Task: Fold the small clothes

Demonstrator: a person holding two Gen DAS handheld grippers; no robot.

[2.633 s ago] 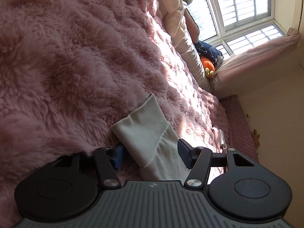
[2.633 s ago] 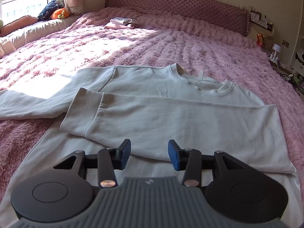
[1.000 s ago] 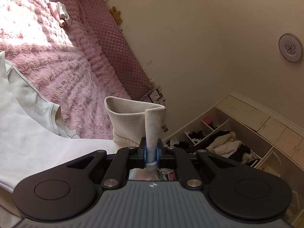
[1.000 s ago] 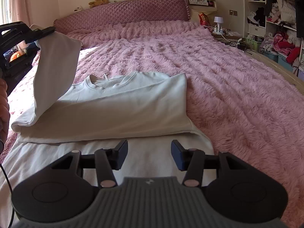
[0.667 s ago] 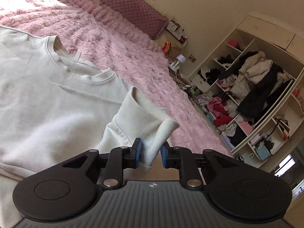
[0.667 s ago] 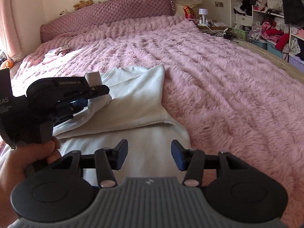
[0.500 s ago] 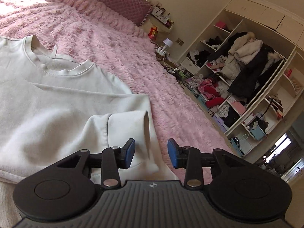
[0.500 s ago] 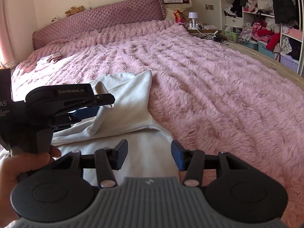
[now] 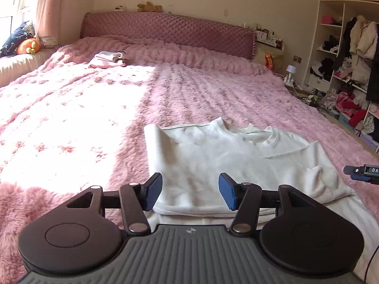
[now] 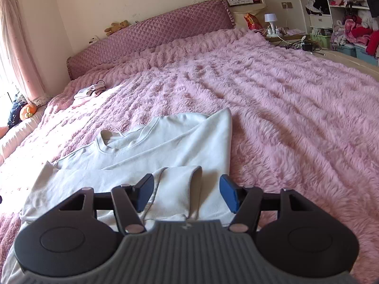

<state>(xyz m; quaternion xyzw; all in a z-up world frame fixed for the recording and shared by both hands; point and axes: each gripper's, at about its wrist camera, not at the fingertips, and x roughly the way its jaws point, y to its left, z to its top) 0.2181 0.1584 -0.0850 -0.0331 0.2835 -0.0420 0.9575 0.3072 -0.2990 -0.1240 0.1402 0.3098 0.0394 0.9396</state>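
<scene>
Pink fuzzy bed: sweatshirt lies collar toward headboard; both hand-held grippers gape, empty.

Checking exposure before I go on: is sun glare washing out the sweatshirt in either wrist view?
Left wrist view: sunlight blows out the pink blanket left of the sweatshirt, which stays readable. Right wrist view: sweatshirt evenly lit, glare only at the far left edge.

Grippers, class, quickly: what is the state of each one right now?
Left gripper: open, holding nothing, above the sweatshirt.
Right gripper: open, holding nothing.
</scene>
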